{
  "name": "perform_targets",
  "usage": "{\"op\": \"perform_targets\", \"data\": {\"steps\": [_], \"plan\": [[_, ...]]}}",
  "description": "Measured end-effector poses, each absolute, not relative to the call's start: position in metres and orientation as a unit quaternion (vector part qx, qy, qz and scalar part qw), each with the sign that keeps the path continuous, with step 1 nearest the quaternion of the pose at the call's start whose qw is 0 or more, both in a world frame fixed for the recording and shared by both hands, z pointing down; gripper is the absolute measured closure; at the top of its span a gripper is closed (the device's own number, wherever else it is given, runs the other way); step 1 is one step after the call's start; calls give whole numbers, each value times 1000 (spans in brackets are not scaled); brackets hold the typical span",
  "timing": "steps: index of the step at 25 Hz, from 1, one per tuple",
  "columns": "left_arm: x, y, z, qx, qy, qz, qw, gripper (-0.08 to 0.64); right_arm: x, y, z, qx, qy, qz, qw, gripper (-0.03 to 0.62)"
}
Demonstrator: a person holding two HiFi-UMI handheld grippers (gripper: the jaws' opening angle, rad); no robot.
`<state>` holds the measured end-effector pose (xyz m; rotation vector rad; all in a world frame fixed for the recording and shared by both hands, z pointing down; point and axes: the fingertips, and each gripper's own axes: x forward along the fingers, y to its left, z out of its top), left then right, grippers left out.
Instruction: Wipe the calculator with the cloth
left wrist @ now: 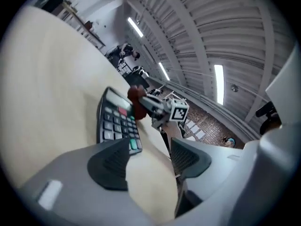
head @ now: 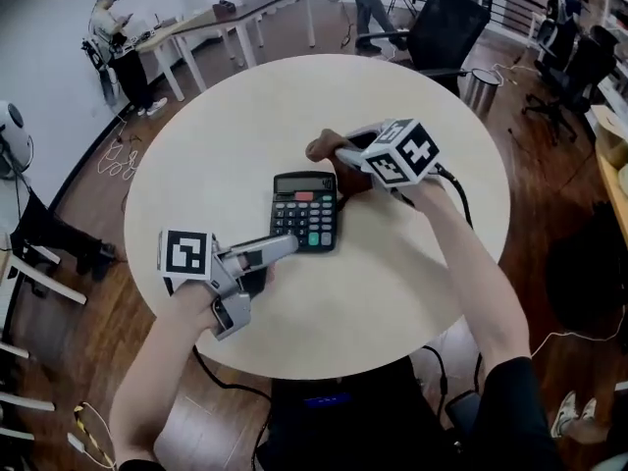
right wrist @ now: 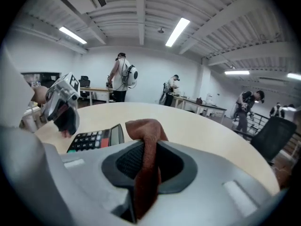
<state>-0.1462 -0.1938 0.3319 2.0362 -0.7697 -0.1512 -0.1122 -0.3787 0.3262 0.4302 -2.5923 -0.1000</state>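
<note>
A black calculator (head: 305,210) with a red key and green keys lies flat near the middle of the round beige table (head: 216,145). My right gripper (head: 340,155) hovers just past the calculator's top right corner, shut on a brown cloth (head: 321,148). In the right gripper view the cloth (right wrist: 146,140) hangs pinched between the pads, with the calculator (right wrist: 96,138) to the left. My left gripper (head: 283,245) lies low by the calculator's lower left corner, open with nothing between its jaws. In the left gripper view the calculator (left wrist: 117,119) sits just beyond the left gripper (left wrist: 150,150).
The table's near edge (head: 324,373) runs close to the person's body. A metal bin (head: 481,88) and office chairs (head: 446,23) stand beyond the far right. Long desks (head: 231,13) and people stand at the back. Cables lie on the floor at left (head: 118,155).
</note>
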Motion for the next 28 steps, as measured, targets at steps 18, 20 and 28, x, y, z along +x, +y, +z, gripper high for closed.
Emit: {"op": "perform_targets", "data": {"steps": [18, 20, 28], "plan": [[-270, -280, 332, 764, -517, -89, 376, 296, -100, -284, 340, 62, -968, 127, 207, 525], [-263, -257, 331, 788, -505, -52, 350, 307, -94, -299, 332, 103, -971, 99, 190, 525], [-210, -214, 350, 829, -466, 82, 297, 316, -143, -322, 325, 129, -976, 38, 169, 525]]}}
